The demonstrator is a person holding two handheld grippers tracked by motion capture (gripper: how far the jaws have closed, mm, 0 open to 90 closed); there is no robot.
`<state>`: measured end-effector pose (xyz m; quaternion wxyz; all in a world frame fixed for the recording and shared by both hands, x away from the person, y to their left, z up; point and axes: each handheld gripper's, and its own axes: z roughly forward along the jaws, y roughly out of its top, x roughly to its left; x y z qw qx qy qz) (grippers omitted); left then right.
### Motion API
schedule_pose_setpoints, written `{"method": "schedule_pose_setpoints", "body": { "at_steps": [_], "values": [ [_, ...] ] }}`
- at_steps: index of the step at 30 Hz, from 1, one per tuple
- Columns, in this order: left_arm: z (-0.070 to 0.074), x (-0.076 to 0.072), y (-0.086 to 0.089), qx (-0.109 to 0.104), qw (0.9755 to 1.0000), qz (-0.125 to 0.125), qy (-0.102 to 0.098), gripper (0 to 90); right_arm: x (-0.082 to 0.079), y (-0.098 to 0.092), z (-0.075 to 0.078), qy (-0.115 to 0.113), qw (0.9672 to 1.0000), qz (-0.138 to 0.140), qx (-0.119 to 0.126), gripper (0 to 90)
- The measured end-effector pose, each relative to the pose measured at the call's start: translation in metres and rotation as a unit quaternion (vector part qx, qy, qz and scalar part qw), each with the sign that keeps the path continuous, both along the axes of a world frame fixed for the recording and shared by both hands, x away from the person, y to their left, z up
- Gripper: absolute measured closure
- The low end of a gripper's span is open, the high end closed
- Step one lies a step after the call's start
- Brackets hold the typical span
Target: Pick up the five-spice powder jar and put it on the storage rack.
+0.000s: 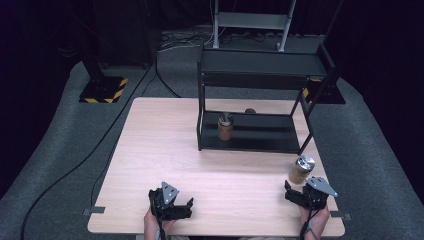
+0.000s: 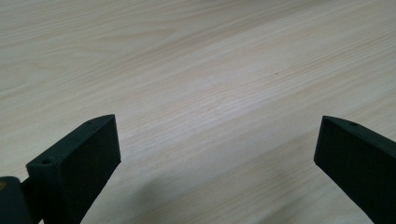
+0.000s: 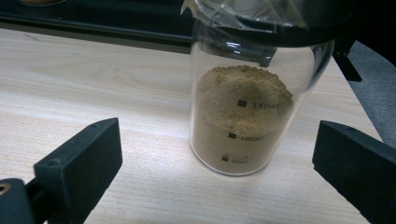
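R gripper [image 1: 300, 194], jaws wide apart and holding nothing, sits at table's [image 1: 165, 150] 5 o'clock corner just short of the graduated glass jar [image 3: 240, 116] of tan powder (fill above 150 ml mark), w/ L gripper [image 1: 176, 206] at 7 o'clock, likewise wide open, empty.

Dim, dark surroundings ring the evenly lit pale wooden table [image 1: 165, 150], with soft focus overall. Beside the table's grain, a faint shadow falls under blurred black jaws. Mild glare glints on the clear glass jar of tan powder [image 3: 243, 116]
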<state>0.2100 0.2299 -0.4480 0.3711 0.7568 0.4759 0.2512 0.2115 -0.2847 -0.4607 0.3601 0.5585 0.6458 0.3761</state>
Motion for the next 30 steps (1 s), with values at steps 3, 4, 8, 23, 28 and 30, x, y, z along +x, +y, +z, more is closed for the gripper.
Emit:
{"method": "schedule_pose_setpoints", "body": {
  "at_steps": [3,4,8,23,28,30],
  "values": [
    [-0.0002,0.0003,0.0035,-0.004,0.9999,0.009,0.002,0.2,-0.0005,0.0002,-0.0003,-0.001,1.0,-0.002,0.0,0.2],
    [0.0,0.0003,0.0035,0.001,0.9999,0.011,0.002,0.2,-0.0006,0.0002,-0.0004,-0.002,1.0,-0.003,0.001,0.2],
    [-0.0011,-0.0008,0.0061,0.0,0.9998,0.02,0.001,0.2,-0.0003,0.0008,-0.0002,-0.001,1.0,-0.003,-0.001,0.2],
    [0.0006,0.0059,0.0086,-0.006,0.9994,0.028,0.018,0.3,0.0003,0.0018,0.0002,0.001,1.0,-0.005,-0.002,0.2],
    [0.0019,0.0085,0.0083,-0.004,0.9993,0.028,0.025,0.2,0.0004,0.002,0.0002,0.001,1.0,-0.004,-0.003,0.2],
    [0.0023,0.0088,0.008,-0.002,0.9993,0.028,0.026,0.2,0.0005,0.002,0.0003,0.001,1.0,-0.004,-0.004,0.2]
  ]
}}
